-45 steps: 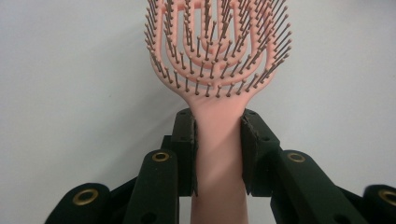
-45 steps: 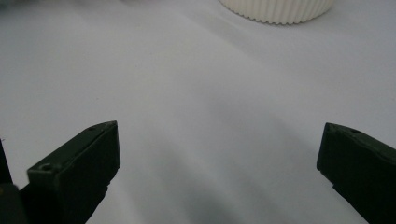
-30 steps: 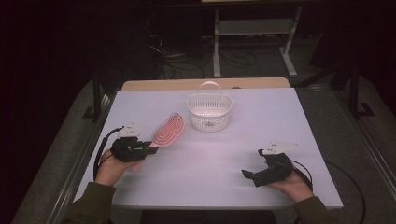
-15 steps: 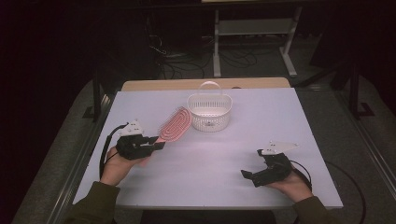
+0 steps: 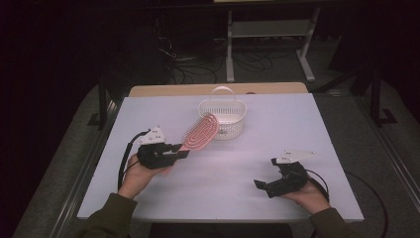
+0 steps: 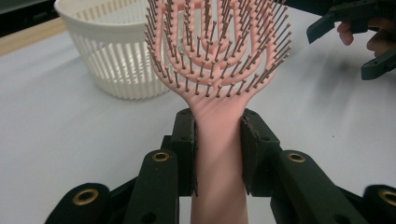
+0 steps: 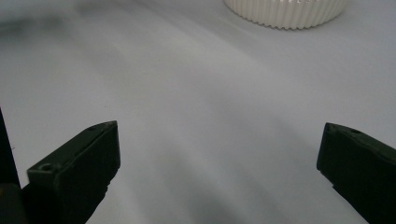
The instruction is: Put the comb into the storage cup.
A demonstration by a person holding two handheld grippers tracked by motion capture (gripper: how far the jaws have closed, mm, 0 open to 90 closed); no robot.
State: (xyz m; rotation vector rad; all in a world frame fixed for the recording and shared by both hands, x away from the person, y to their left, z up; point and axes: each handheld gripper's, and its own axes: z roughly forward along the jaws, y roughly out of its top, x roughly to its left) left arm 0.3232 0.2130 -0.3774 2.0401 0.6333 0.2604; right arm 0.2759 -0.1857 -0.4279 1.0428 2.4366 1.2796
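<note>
Across the middle of the room, the pale tabletop carries the work, with dark floor around it. At twelve o'clock on it, near the far edge, a white slatted basket with a hoop handle stands upright. At ten o'clock from the tabletop's centre, the pink hairbrush is held clear of the surface, its head tilted up toward the basket and reaching just beside the basket's near-left wall; whether they touch cannot be told. Its bristles face the left gripper's camera. At nine o'clock, the left gripper is clamped on the brush handle, one black pad pressed against each side, in a hand whose sleeve enters from the near edge. At four o'clock, well apart from the brush, the right gripper sits low over bare tabletop, its jaws spread wide with nothing between them; the basket's rim lies beyond at its twelve o'clock.
</note>
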